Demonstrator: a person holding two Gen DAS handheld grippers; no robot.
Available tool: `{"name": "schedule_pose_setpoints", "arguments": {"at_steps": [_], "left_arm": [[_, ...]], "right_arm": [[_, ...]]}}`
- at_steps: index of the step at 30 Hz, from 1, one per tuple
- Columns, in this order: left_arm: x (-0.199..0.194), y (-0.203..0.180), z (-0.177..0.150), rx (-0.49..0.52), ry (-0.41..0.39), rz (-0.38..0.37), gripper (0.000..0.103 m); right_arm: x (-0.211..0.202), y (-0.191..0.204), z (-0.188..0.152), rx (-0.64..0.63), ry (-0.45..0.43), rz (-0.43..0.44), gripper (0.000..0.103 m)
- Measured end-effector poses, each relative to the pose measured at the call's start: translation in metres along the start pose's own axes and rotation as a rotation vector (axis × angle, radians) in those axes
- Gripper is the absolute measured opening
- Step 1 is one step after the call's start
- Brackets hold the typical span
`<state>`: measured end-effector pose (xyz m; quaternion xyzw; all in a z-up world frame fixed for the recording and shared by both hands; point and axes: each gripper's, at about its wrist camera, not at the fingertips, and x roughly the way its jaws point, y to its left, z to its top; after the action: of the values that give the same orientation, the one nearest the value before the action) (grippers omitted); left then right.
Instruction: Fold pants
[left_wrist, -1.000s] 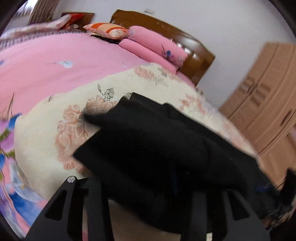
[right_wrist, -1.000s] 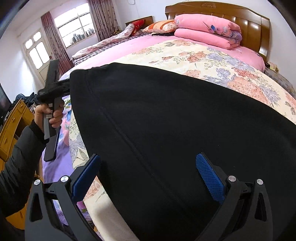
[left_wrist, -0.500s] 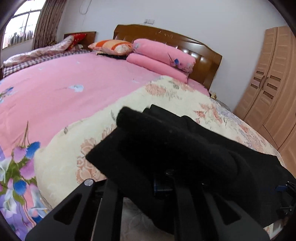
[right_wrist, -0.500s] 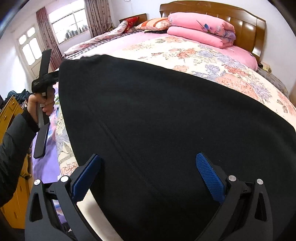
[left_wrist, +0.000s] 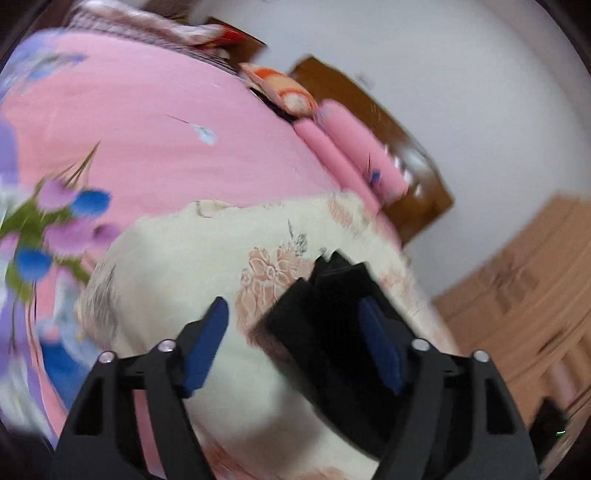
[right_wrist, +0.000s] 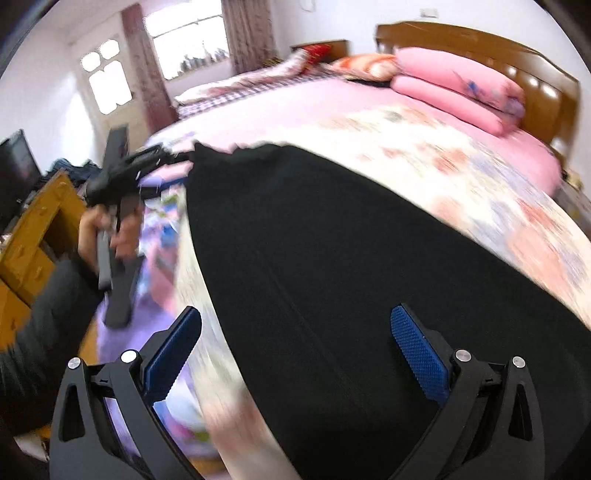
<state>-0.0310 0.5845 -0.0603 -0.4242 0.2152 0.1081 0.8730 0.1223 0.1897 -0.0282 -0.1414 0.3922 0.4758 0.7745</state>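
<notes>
The black pants (right_wrist: 332, 258) lie spread flat on the cream floral blanket (right_wrist: 424, 147) of the bed. My right gripper (right_wrist: 295, 314) hovers open just above them, its blue pads apart and holding nothing. In the left wrist view, a folded corner of the pants (left_wrist: 325, 325) rests on the blanket (left_wrist: 177, 266). My left gripper (left_wrist: 293, 306) is open, with that corner lying loose near the right finger. The right wrist view shows the left gripper (right_wrist: 177, 157) at the pants' far left corner, held by a person's hand (right_wrist: 92, 229).
Pink pillows (right_wrist: 458, 88) are stacked against the wooden headboard (right_wrist: 554, 92) at the far end. A pink sheet (left_wrist: 166, 129) covers the left side of the bed. A wooden wardrobe (left_wrist: 517, 280) stands to the right, and a wooden desk (right_wrist: 33, 229) to the left.
My left gripper has opened and let go of the bunched pants, which now lie on the blanket. It has tilted and drawn back. The right gripper stays open over the pants.
</notes>
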Motion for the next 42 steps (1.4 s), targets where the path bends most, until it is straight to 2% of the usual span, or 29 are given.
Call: {"name": "schedule_pose_setpoints", "arguments": {"at_steps": [3,6,8,9,11,12,13,14,17,22,25,26,27,28,29,30,31,34,36,37,40,42], "left_arm": [[-0.007,-0.009,-0.013,-0.018,0.022,-0.045,0.081],[0.002,-0.020,-0.024,-0.005,0.061,-0.011,0.083],[0.004,-0.017,-0.025,-0.041,0.044,0.014,0.083],[0.000,-0.012,-0.025,-0.072,0.025,0.003,0.083],[-0.011,-0.001,-0.024,-0.138,-0.015,-0.015,0.083],[-0.015,0.002,-0.024,-0.152,-0.026,-0.011,0.083],[-0.017,0.003,-0.024,-0.150,-0.025,-0.007,0.083],[-0.017,0.003,-0.025,-0.137,-0.010,-0.008,0.083],[-0.016,0.001,-0.029,-0.125,0.028,-0.041,0.084],[-0.005,-0.006,-0.034,-0.149,0.088,-0.079,0.088],[-0.003,-0.018,-0.036,-0.127,0.102,-0.101,0.093],[-0.001,-0.022,-0.037,-0.118,0.110,-0.098,0.094],[0.003,-0.023,-0.038,-0.120,0.123,-0.098,0.094],[0.006,-0.024,-0.038,-0.130,0.136,-0.106,0.094],[0.007,-0.025,-0.038,-0.137,0.139,-0.114,0.094],[0.009,-0.025,-0.038,-0.143,0.138,-0.120,0.094],[0.010,-0.026,-0.037,-0.146,0.135,-0.121,0.094],[0.015,-0.029,-0.037,-0.142,0.139,-0.113,0.095],[0.018,-0.029,-0.038,-0.139,0.141,-0.065,0.095],[0.018,-0.028,-0.038,-0.143,0.141,-0.067,0.095],[0.020,-0.024,-0.039,-0.165,0.149,-0.083,0.095],[0.019,-0.026,-0.039,-0.165,0.154,-0.114,0.095]], "right_arm": [[0.036,0.007,0.039,0.007,-0.033,-0.039,0.099],[0.077,0.012,0.069,0.061,-0.034,-0.085,0.099],[0.090,0.021,0.077,0.066,-0.048,-0.037,0.099],[0.091,0.032,0.077,0.047,-0.064,0.007,0.099],[0.091,0.056,0.071,-0.057,-0.077,0.099,0.098],[0.092,0.073,0.066,-0.159,-0.084,0.107,0.094],[0.097,0.084,0.064,-0.228,-0.065,0.085,0.081],[0.105,0.087,0.063,-0.244,-0.029,0.088,0.070],[0.116,0.084,0.067,-0.218,0.006,0.101,0.056],[0.116,0.091,0.070,-0.247,0.006,0.099,0.055],[0.120,0.098,0.065,-0.288,0.015,0.073,0.055],[0.120,0.098,0.064,-0.294,0.015,0.068,0.052],[0.119,0.098,0.063,-0.305,0.009,0.052,0.048],[0.119,0.098,0.062,-0.316,0.002,0.033,0.036],[0.117,0.098,0.062,-0.327,-0.004,0.023,0.029],[0.113,0.097,0.062,-0.328,-0.019,0.051,0.023],[0.108,0.097,0.062,-0.326,-0.024,0.091,0.008],[0.108,0.103,0.058,-0.365,-0.033,0.082,0.008],[0.117,0.095,0.057,-0.316,0.012,0.115,0.008],[0.114,0.094,0.057,-0.309,0.005,0.122,0.011],[0.115,0.104,0.056,-0.347,0.030,0.094,0.049],[0.117,0.116,0.050,-0.405,0.022,0.050,0.049]]}}
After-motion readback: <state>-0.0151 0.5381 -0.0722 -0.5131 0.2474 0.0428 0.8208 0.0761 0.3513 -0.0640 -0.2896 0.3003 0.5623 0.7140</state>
